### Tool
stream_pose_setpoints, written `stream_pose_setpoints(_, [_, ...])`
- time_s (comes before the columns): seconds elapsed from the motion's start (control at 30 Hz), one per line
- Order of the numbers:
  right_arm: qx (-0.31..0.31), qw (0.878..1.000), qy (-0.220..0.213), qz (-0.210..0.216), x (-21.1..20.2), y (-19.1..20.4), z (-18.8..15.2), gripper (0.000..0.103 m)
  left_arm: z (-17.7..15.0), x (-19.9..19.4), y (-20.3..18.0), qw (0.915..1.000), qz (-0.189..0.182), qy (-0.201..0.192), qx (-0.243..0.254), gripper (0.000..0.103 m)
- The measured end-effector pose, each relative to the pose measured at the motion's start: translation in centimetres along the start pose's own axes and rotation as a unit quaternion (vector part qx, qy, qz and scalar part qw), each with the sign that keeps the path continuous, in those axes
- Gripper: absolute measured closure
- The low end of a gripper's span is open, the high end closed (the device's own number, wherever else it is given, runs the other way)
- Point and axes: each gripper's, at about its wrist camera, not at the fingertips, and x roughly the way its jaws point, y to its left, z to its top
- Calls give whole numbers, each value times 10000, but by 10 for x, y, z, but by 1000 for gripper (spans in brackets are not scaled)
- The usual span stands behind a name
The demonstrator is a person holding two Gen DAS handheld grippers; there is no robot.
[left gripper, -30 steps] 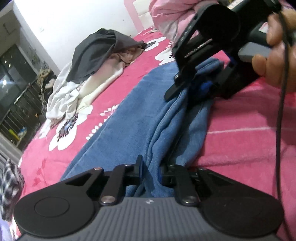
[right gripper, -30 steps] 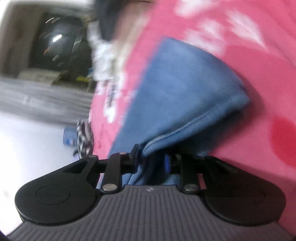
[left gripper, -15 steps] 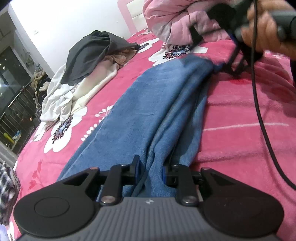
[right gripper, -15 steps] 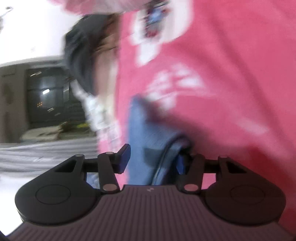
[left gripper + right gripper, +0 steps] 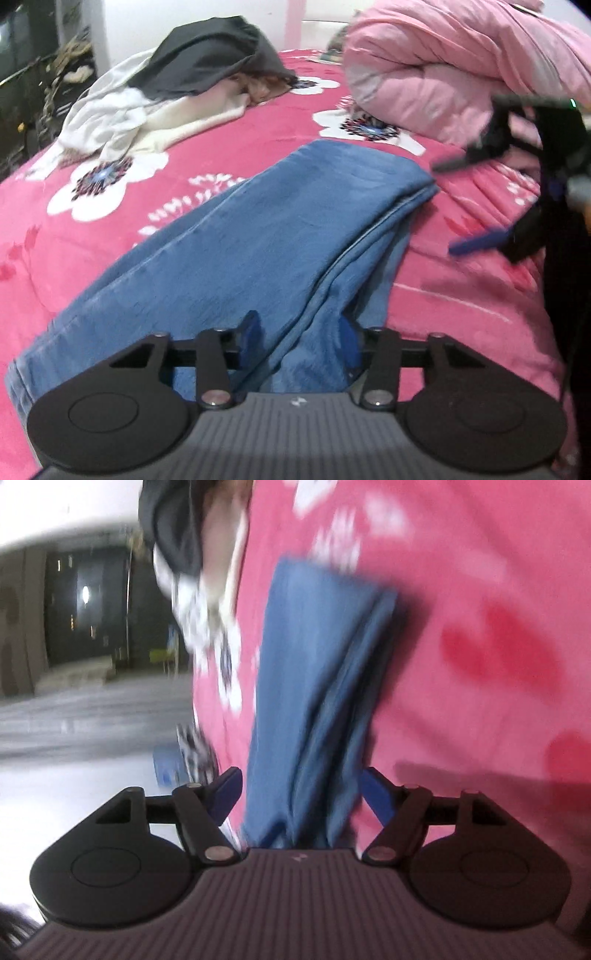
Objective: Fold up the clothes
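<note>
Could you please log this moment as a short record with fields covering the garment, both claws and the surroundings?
garment: blue jeans, folded lengthwise, flat on the pink floral bedspread
left claw: jaws opening, denim between them
right claw: jaws opening, denim between them, pads clear of it
other clothes: white and dark garments heaped at the far side
bedding: pink quilt bundled behind the jeans

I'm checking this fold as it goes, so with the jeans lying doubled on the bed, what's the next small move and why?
Probably draw both grippers back clear of the jeans. The left gripper and right gripper have their jaws opening, with denim between them but no longer pinched, and the jeans lie folded lengthwise on the pink bedspread. Then regrip for the next fold.
</note>
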Motion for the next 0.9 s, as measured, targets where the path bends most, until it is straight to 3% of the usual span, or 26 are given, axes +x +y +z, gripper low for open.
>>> stream_pose_setpoints(0.13, [-93,9988,414,-227,37,-1,-14,68,-1,1,-1,9999,-30,-73,-118,74])
stream_pose_setpoints(0.33, [-51,9981,403,-459,53,-17,-24,91,-1,-5,-3,9997,-33,-247,-76,84])
stream_pose_setpoints(0.43, [1,9997,210,128,49,-17,-24,96,-1,-7,1,9994,-106,-313,-119,88])
stream_pose_setpoints(0.53, [-285,9991,51,324,46,-9,-18,96,0,-7,6,9991,-207,-332,-186,88])
stream_pose_setpoints(0.9, [-508,9979,345,187,77,-11,-19,96,-4,-9,4,9982,-348,-412,-249,92])
